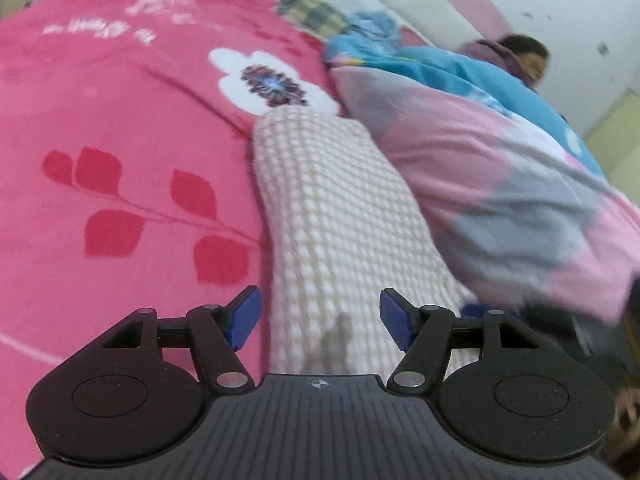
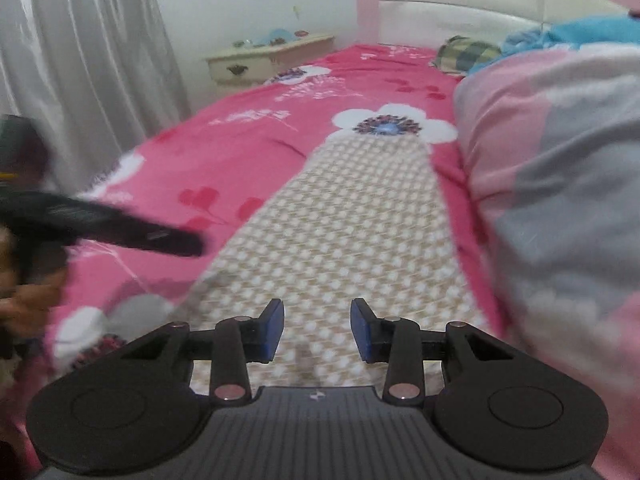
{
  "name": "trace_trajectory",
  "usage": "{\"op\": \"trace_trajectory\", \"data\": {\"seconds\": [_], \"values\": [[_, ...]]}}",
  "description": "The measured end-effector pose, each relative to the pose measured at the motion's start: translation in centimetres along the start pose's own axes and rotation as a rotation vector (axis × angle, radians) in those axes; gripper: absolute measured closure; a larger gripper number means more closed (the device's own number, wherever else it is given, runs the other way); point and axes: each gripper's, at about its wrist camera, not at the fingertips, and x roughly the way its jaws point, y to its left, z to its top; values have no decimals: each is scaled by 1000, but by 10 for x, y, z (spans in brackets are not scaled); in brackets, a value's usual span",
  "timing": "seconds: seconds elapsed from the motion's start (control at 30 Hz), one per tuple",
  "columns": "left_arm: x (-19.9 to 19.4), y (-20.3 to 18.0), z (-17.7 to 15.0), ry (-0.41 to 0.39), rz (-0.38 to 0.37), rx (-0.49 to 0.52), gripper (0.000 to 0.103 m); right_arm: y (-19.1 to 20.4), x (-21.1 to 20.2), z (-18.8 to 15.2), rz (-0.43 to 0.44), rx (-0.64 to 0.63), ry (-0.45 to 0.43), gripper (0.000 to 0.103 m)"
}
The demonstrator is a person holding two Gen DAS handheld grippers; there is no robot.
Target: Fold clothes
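A cream waffle-knit garment [image 1: 340,216] lies in a long folded strip on the bed, stretched away from both cameras toward a white flower with a dark blue centre printed on the sheet. The left claw [image 1: 320,318] hangs over its near end with its blue pads well apart and nothing between them. The right claw [image 2: 317,330] hovers over the same strip, its jaws parted more narrowly, and it too grips nothing.

The bright pink bedsheet [image 2: 248,148] under the garment carries red leaf sprigs and white blossoms. Just beside the strip, on its right, a bulky quilt [image 2: 560,184] in pink, grey and white patches is heaped up, with blue bedding [image 1: 460,68] behind it. A checked green-and-yellow pillow [image 2: 468,54] sits near the padded white headboard [image 2: 460,12].

Beyond the bed stand a cream bedside cabinet [image 2: 256,62] against the white wall and a grey curtain [image 2: 92,52]. In the right wrist view a dark blurred shape, probably the other gripper and hand, crosses the left edge.
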Motion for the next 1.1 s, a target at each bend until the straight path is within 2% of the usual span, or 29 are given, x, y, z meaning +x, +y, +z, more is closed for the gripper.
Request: {"op": "trace_trajectory", "data": {"seconds": [0.1,0.17,0.2,0.27,0.33,0.4,0.47,0.53,0.6,0.67,0.73,0.77,0.83,0.97,1.0,1.07,1.1], "values": [[25,10,2,38,40,-14,37,2,19,-13,-15,-40,62,64],[42,25,2,93,77,-39,36,2,39,-33,-82,-106,129,65],[42,31,0,95,55,-77,36,4,40,-39,-81,-126,100,64],[35,29,4,72,45,-85,39,3,40,-41,-80,-112,81,64],[23,19,13,-9,14,-55,40,2,40,-40,-80,-99,78,64],[19,8,24,-76,-22,-11,41,1,40,-42,-78,-102,71,64],[23,-9,35,-134,-5,89,52,1,40,-42,-75,-93,69,64],[30,-25,40,-197,4,206,60,1,41,-44,-75,-90,62,64],[37,-36,37,-235,-21,308,63,2,42,-44,-76,-89,55,63],[51,-43,29,-201,10,412,63,2,41,-45,-77,-90,53,63],[77,-39,21,-84,107,480,65,3,42,-44,-80,-97,57,63],[86,-33,15,-58,142,495,65,5,42,-44,-82,-101,59,63],[85,-28,11,-79,132,508,64,6,43,-44,-87,-108,60,63],[71,-30,26,-72,101,415,64,6,43,-44,-85,-105,60,63],[66,-31,30,-87,93,392,62,7,42,-40,-89,-114,71,63],[51,-31,40,-150,108,350,51,13,37,-31,-94,-122,84,63],[47,-27,46,-166,99,314,49,16,32,-26,-81,-114,72,63]]}}
